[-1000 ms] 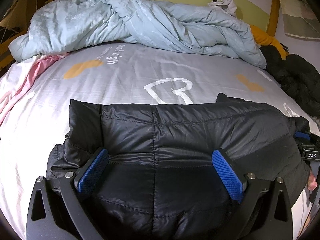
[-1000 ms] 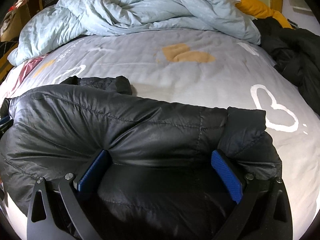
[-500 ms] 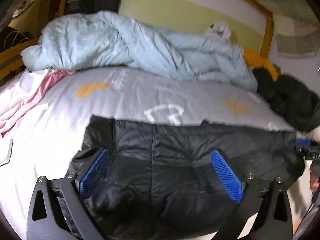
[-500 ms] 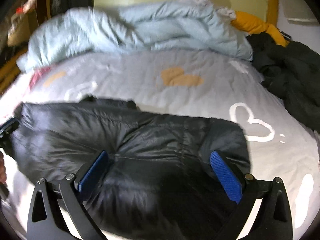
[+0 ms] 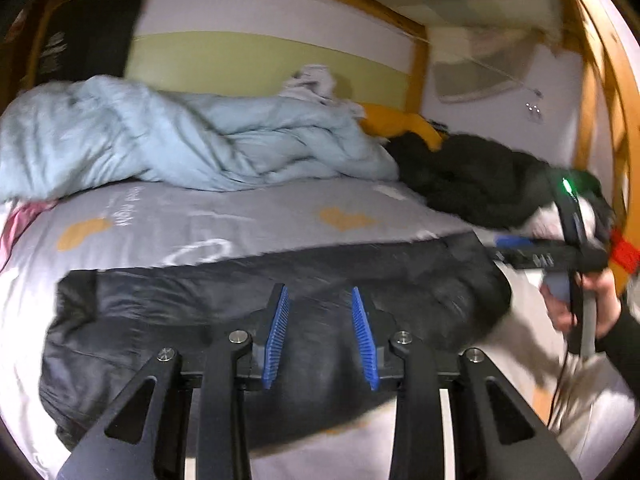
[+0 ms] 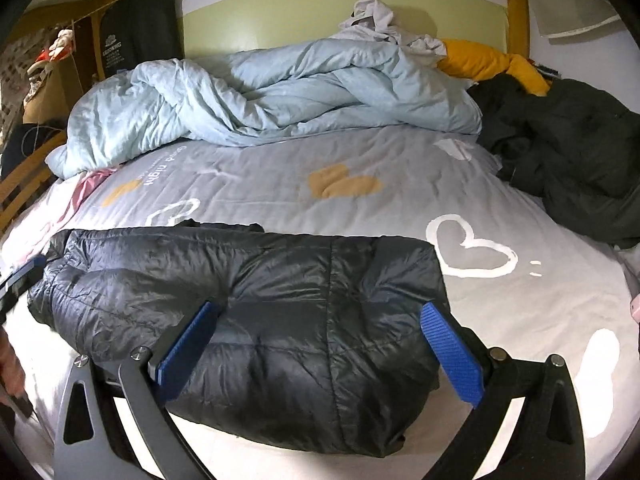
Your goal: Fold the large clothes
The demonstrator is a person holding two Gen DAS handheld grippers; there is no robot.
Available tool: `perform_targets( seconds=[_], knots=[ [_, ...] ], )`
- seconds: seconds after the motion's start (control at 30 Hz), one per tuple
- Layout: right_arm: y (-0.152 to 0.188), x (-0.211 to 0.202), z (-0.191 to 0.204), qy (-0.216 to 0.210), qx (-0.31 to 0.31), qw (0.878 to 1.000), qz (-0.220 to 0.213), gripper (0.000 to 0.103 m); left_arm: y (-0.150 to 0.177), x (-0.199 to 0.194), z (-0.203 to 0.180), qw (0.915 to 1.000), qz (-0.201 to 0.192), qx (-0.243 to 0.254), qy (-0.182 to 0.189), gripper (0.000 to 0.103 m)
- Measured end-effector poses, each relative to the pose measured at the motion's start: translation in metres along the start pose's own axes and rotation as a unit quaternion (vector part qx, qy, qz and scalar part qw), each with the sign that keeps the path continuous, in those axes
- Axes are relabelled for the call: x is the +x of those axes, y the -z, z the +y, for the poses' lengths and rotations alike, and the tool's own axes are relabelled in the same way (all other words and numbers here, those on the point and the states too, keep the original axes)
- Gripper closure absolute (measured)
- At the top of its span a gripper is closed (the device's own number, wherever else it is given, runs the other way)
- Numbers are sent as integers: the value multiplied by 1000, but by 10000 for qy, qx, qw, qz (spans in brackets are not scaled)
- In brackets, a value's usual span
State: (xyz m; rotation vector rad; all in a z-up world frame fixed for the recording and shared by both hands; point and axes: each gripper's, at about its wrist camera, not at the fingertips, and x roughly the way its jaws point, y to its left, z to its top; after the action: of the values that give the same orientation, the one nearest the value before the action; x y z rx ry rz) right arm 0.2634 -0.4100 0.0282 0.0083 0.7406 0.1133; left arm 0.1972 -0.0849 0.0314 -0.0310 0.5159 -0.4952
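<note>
Lying ahead of both sets of jaws: black puffer jacket (image 6: 256, 320), already doubled into a thick bundle on the grey bedsheet (image 6: 360, 152), near the bed's front edge.
Long axis: running crosswise to both grippers, left to right across each view; neither gripper is pointing along it.
Left gripper (image 5: 322, 330): hanging over the jacket's left half, angled down at it; jaws are closing, blue pads narrow but not together, and nothing is sitting between them, the fabric lying below and beyond the tips.
Right gripper (image 6: 320, 344): jaws spread wide, straddling the jacket's right end; the pads are flanking the puffy fabric, not pinching it as far as the view shows.
Nearer hand: judged roughly equal, each gripper is covering its own half; the right one is looking the closer to the cloth.
Relation that matters: the near long edge is lying just under the tips, the far edge beyond them toward the pale blue duvet (image 6: 260, 92).
Next move, as a judgement: another fold would be calling for a grip on one short end, carried along the long axis.
Risk: slick padded fabric is likely springing open.
</note>
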Motion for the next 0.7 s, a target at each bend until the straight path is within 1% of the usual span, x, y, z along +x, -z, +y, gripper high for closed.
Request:
perform_targets(
  seconds=[0.07,0.13,0.2,0.23,0.27,0.3,0.33,0.37,0.43,0.5,0.53,0.63,0.7],
  knots=[
    [0,-1,3,-22,-55,10000,-26,0,4,0,-15,9998,96,64,183,72],
    [-2,-3,8,-39,-145,9999,-71,0,7,6,-24,9993,249,-86,275,69],
    [-3,-5,14,-77,-180,9997,-113,0,8,14,-23,9967,399,-619,335,67],
    [-4,-6,17,-107,-197,9997,-131,0,8,20,-20,9933,501,-933,462,67],
    [-4,-7,21,-135,-237,9995,-137,0,9,25,-19,9907,618,-1083,547,67],
    [-5,-7,23,-147,-275,9994,-138,0,8,33,-20,9898,733,-1131,468,67],
    [-5,-7,26,-145,-331,9992,-149,0,10,39,-20,9903,781,-1104,318,69],
    [-6,-7,29,-147,-368,9991,-156,0,13,43,-20,9905,819,-1075,244,69],
    [-6,-6,35,-226,-458,9986,-122,1,22,54,-16,9872,1043,-1177,266,70],
    [-6,-6,41,-344,-541,9979,-75,9,32,64,-10,9813,1220,-1448,351,70],
    [-7,-5,43,-398,-569,9976,-38,11,35,67,-9,9799,1263,-1497,376,70],
    [-7,-4,48,-651,-562,9963,88,22,37,70,-9,9815,1238,-1410,381,70],
    [-6,-1,51,-841,-486,9950,214,38,38,73,-13,9843,1252,-1213,288,70]
  ],
)
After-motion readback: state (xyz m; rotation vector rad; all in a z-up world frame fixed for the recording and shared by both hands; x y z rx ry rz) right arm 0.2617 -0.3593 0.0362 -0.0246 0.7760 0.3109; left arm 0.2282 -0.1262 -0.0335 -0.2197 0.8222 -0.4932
